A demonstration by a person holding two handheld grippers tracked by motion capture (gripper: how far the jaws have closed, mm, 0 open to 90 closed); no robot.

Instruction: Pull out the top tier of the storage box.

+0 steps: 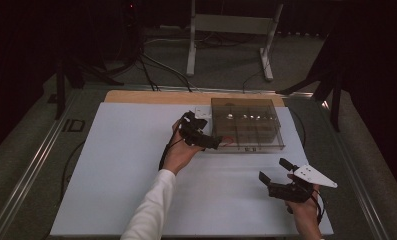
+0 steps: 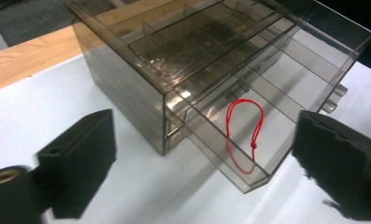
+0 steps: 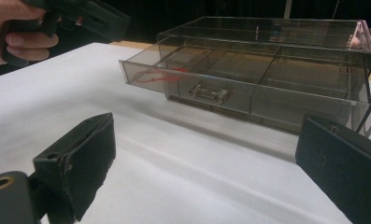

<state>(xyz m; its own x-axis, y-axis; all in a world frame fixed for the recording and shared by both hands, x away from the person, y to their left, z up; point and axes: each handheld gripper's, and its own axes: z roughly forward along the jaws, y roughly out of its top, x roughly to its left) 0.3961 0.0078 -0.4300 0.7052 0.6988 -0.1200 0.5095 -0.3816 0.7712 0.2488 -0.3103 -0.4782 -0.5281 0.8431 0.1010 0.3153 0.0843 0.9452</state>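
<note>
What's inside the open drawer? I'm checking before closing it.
A red loop lies in the drawer's end compartment; the other compartments look empty. The drawers beneath are too murky to judge.

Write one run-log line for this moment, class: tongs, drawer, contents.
left tongs: open, empty, over drawer end | right tongs: open, empty, apart | drawer: pulled out of clear box | red cord loop: in drawer's end compartment

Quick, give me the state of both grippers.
Left gripper: open, holding nothing, over the red cord loop in the pulled-out drawer.
Right gripper: open, empty.
</note>
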